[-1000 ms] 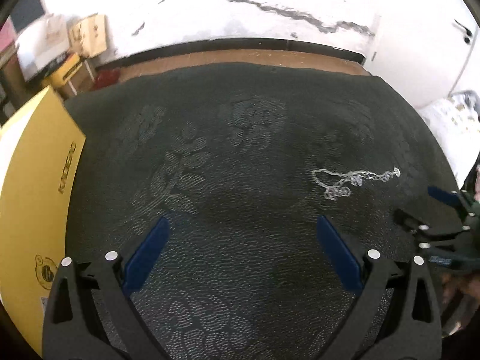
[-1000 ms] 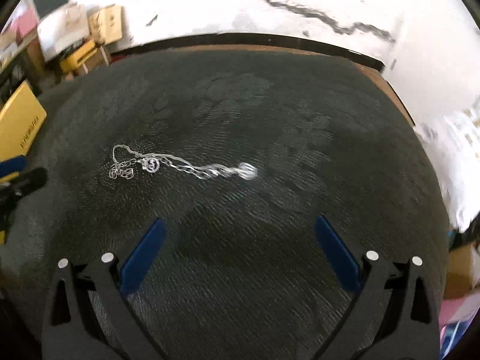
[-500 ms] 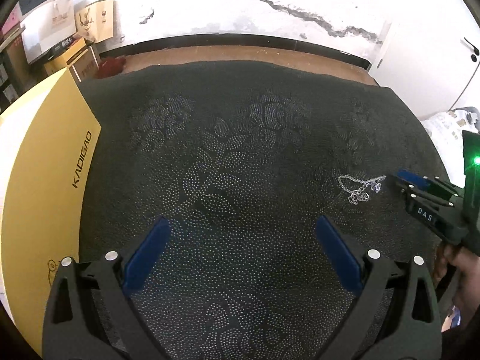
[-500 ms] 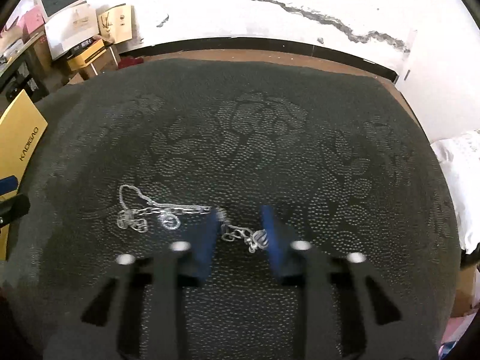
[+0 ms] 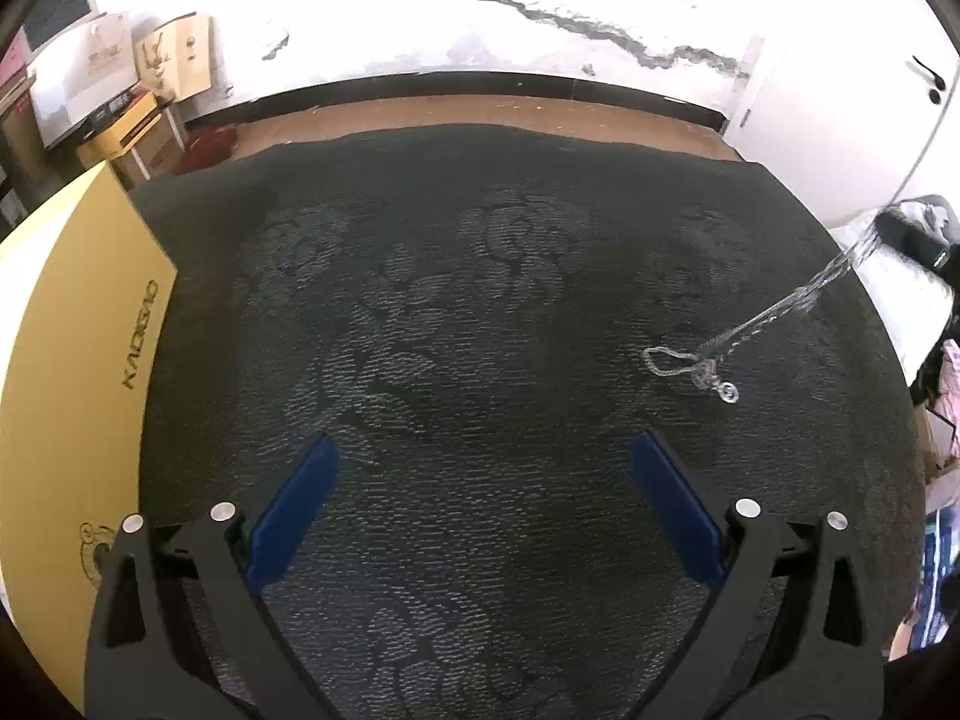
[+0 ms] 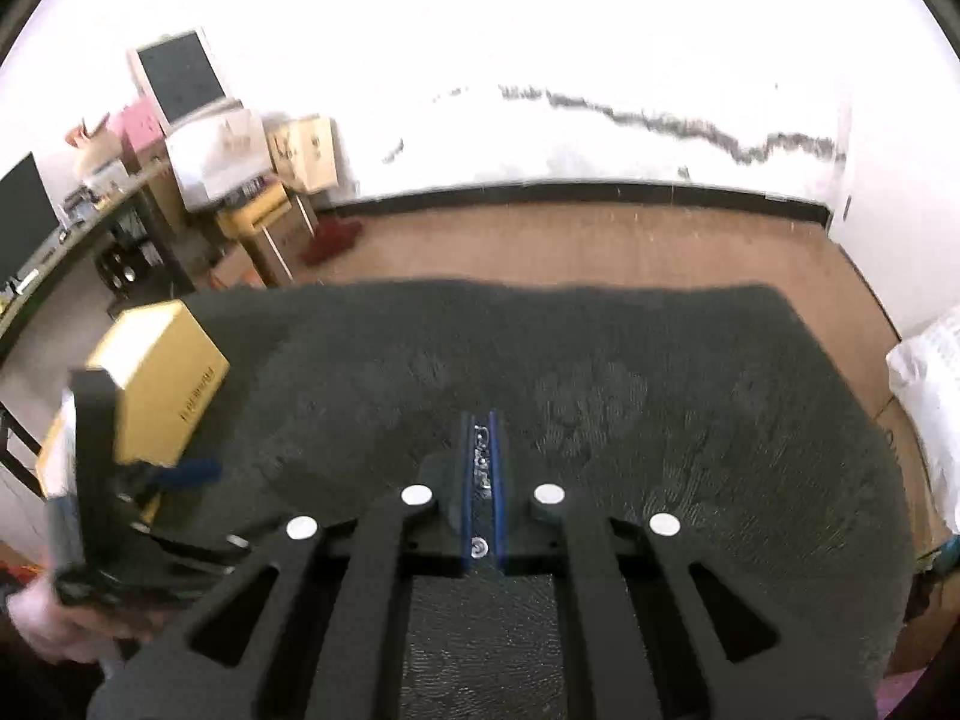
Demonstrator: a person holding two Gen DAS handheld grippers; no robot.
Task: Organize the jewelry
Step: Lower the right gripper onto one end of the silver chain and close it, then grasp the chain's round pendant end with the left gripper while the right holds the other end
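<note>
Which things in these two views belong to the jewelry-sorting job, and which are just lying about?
Part of the job:
- silver chain, one end lifted, the other on the dark patterned cloth
- right tongs, shut on the chain
- left tongs, open
- yellow box, possibly

Just lying about:
- cardboard boxes by the wall
- monitor
- white bag

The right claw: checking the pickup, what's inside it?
Right claw is shut on silver chain, links showing between blue pads; how much is clamped stays hidden.
</note>
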